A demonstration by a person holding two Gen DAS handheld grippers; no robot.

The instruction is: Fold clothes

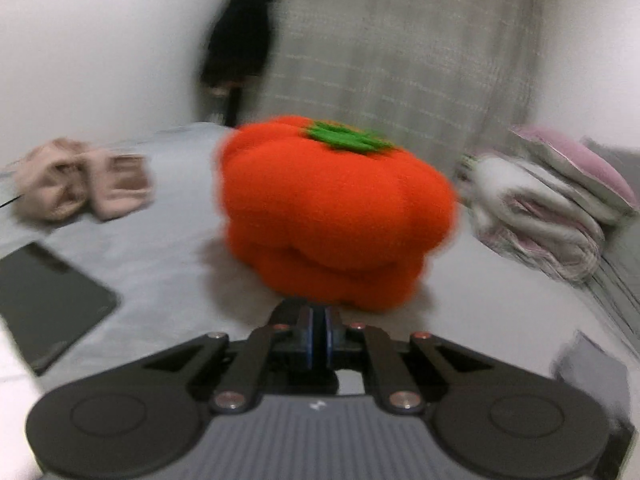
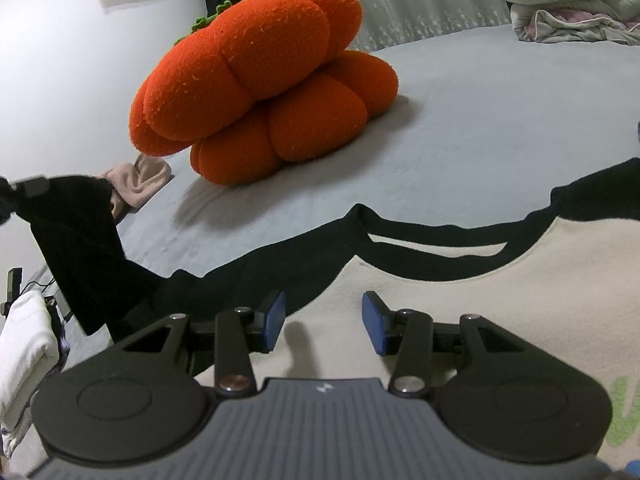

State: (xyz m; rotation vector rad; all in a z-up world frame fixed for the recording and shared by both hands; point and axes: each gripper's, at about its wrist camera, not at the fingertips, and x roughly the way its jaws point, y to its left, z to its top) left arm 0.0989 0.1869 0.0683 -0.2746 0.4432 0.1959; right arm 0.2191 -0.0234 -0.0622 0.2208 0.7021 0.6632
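A cream sweatshirt (image 2: 480, 312) with a black collar and black sleeves lies flat on the grey bed in the right wrist view. My right gripper (image 2: 324, 320) hovers open over its cream chest, with nothing between the blue pads. The black left sleeve (image 2: 80, 240) is lifted off the bed, up to my left gripper (image 2: 24, 188) at the picture's left edge. In the blurred left wrist view the left gripper (image 1: 318, 332) has its pads pressed together, with a dark bit of cloth at the tips. The shirt itself is hidden there.
An orange pumpkin cushion (image 2: 256, 92) sits on the bed (image 2: 480, 120) just beyond the shirt. A pink garment (image 1: 80, 184) and a dark tablet (image 1: 44, 300) lie to the left. Folded quilts (image 2: 572, 0) are stacked at the back right, and white cloth (image 2: 24, 344) is at the left edge.
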